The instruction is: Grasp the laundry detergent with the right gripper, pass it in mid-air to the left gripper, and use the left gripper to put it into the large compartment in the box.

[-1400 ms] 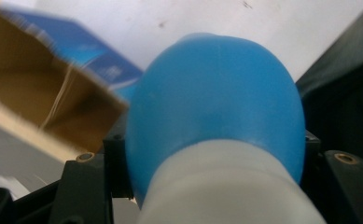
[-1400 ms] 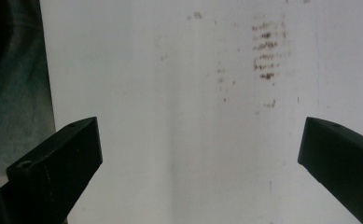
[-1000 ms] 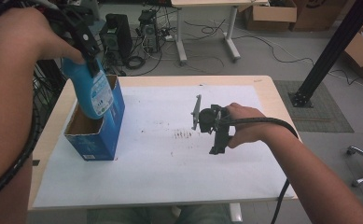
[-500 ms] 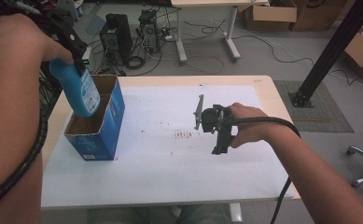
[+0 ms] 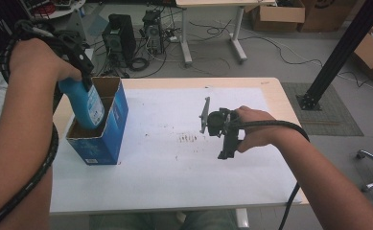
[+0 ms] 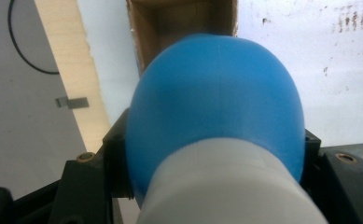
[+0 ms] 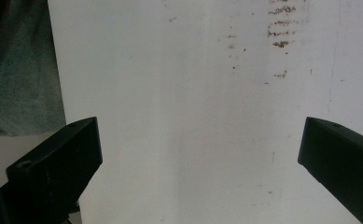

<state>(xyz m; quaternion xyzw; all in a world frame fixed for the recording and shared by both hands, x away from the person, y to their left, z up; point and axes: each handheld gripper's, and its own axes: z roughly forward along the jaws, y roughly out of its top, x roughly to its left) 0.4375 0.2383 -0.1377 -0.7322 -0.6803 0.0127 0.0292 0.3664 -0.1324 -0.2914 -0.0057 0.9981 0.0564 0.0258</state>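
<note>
White smudged table (image 5: 174, 187); left claw (image 5: 81, 72) clamps smooth rounded blue bottle (image 5: 84, 106) in open cardboard box (image 5: 108, 129); right claw (image 5: 226, 148) spread, empty.

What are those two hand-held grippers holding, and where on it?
The left hand-held gripper clamps the blue bottle at its upper end, near the white cap. The right hand-held gripper holds nothing.

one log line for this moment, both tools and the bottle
left tool: shut on blue bottle | bottle: lower end inside open blue box | right tool: open, empty, above white table sheet

computer towers (image 5: 118, 36), cardboard boxes (image 5: 275, 17)
</note>
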